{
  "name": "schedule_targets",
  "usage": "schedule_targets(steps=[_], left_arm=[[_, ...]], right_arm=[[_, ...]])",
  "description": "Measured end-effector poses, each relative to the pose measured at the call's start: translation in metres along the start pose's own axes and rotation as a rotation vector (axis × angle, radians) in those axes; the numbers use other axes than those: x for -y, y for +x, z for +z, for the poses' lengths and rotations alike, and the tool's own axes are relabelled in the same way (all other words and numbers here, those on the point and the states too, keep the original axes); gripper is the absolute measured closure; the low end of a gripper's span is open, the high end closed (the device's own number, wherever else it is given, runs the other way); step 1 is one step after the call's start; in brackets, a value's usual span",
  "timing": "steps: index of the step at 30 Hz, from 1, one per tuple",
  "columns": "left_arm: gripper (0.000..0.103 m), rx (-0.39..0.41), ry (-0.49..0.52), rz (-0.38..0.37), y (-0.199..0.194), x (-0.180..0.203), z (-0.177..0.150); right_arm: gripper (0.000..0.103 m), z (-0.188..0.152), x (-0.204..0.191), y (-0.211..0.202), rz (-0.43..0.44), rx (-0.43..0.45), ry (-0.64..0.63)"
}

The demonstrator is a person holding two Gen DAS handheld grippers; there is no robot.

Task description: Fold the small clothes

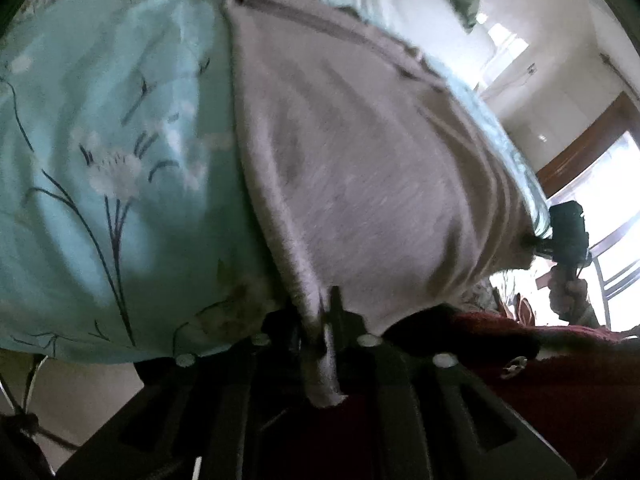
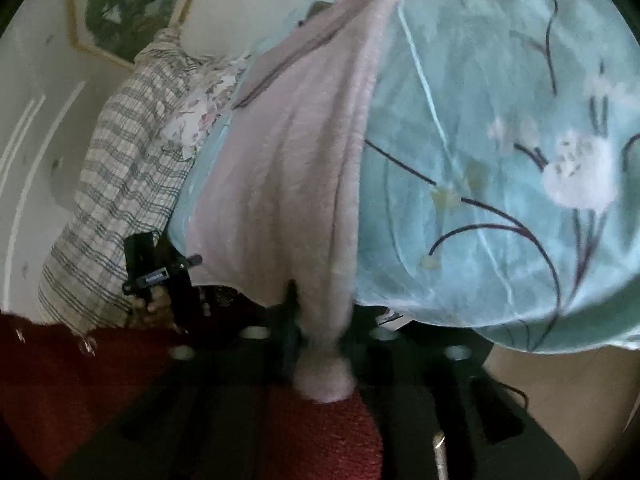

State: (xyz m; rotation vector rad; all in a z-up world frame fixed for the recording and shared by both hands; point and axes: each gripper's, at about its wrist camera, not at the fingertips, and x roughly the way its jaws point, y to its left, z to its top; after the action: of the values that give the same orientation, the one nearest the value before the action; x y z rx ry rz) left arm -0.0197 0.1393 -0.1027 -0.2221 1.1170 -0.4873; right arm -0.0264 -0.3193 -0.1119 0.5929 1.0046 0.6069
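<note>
A pale pink-grey knitted garment (image 1: 360,168) lies stretched over a light blue flowered bedsheet (image 1: 112,152). My left gripper (image 1: 326,320) is shut on the garment's near corner, with a bunch of cloth hanging out behind the jaws. My right gripper (image 2: 320,320) is shut on another corner of the same garment (image 2: 288,184), also with cloth bunched behind the jaws. The right gripper also shows in the left wrist view (image 1: 568,232) at the garment's right side, held by a hand. The left gripper shows in the right wrist view (image 2: 160,272) at the garment's left side.
A checked pillow (image 2: 120,200) lies at the left of the bed. The person's red sweater (image 2: 72,380) fills the low part of both views. A framed picture (image 2: 132,8) hangs on the wall. A wooden door frame (image 1: 592,136) and a chair (image 1: 616,280) stand at the right.
</note>
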Motion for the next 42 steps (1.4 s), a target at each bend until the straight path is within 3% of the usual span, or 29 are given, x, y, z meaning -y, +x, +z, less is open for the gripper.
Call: schedule_targets(steps=[1, 5, 7, 8, 9, 10, 11, 13, 16, 22, 27, 30, 34, 38, 42], left_arm=[[0.07, -0.014, -0.006, -0.002, 0.003, -0.001, 0.001], [0.073, -0.027, 0.013, -0.005, 0.013, 0.002, 0.003], [0.086, -0.023, 0.036, -0.001, 0.015, 0.006, 0.004], [0.1, -0.025, 0.05, -0.002, 0.017, 0.01, 0.006], [0.099, -0.023, 0.06, 0.0, 0.018, 0.013, 0.006], [0.099, -0.011, 0.075, 0.004, 0.017, 0.017, 0.006], [0.099, -0.002, 0.083, 0.002, 0.013, 0.018, 0.003], [0.099, 0.026, 0.089, 0.0, 0.003, 0.019, -0.001], [0.1, 0.067, 0.063, 0.002, -0.017, 0.017, -0.002], [0.1, 0.249, 0.045, -0.092, -0.064, 0.036, 0.021], [0.1, 0.372, 0.075, -0.139, -0.089, 0.051, 0.064], [0.1, 0.448, 0.095, -0.124, -0.098, 0.054, 0.102], [0.099, 0.553, 0.049, -0.088, -0.096, 0.04, 0.169], [0.099, 0.582, -0.04, -0.038, -0.077, 0.019, 0.23], [0.1, 0.538, -0.086, 0.038, -0.042, 0.0, 0.29]], right_arm=[[0.048, 0.002, 0.001, 0.001, 0.0, 0.009, 0.003], [0.048, 0.004, 0.003, 0.001, 0.044, 0.006, 0.009], [0.048, 0.004, 0.003, 0.001, 0.068, 0.013, 0.0], [0.05, 0.005, 0.003, 0.001, 0.073, 0.012, -0.008], [0.063, 0.005, -0.001, 0.004, 0.062, 0.008, -0.031], [0.089, 0.004, -0.005, 0.007, 0.042, -0.009, -0.058], [0.096, 0.003, -0.008, 0.012, 0.02, -0.04, -0.08], [0.095, -0.001, -0.014, 0.017, -0.025, -0.084, -0.121], [0.096, -0.001, -0.017, 0.005, -0.003, -0.069, -0.116], [0.096, 0.018, -0.051, -0.042, 0.177, 0.125, -0.129], [0.096, 0.057, -0.07, -0.068, 0.257, 0.267, -0.141], [0.096, 0.091, -0.071, -0.071, 0.236, 0.324, -0.138], [0.096, 0.147, -0.06, -0.071, 0.182, 0.407, -0.098], [0.096, 0.206, -0.041, -0.065, 0.17, 0.459, -0.03], [0.096, 0.262, -0.025, -0.042, 0.042, 0.436, 0.008]])
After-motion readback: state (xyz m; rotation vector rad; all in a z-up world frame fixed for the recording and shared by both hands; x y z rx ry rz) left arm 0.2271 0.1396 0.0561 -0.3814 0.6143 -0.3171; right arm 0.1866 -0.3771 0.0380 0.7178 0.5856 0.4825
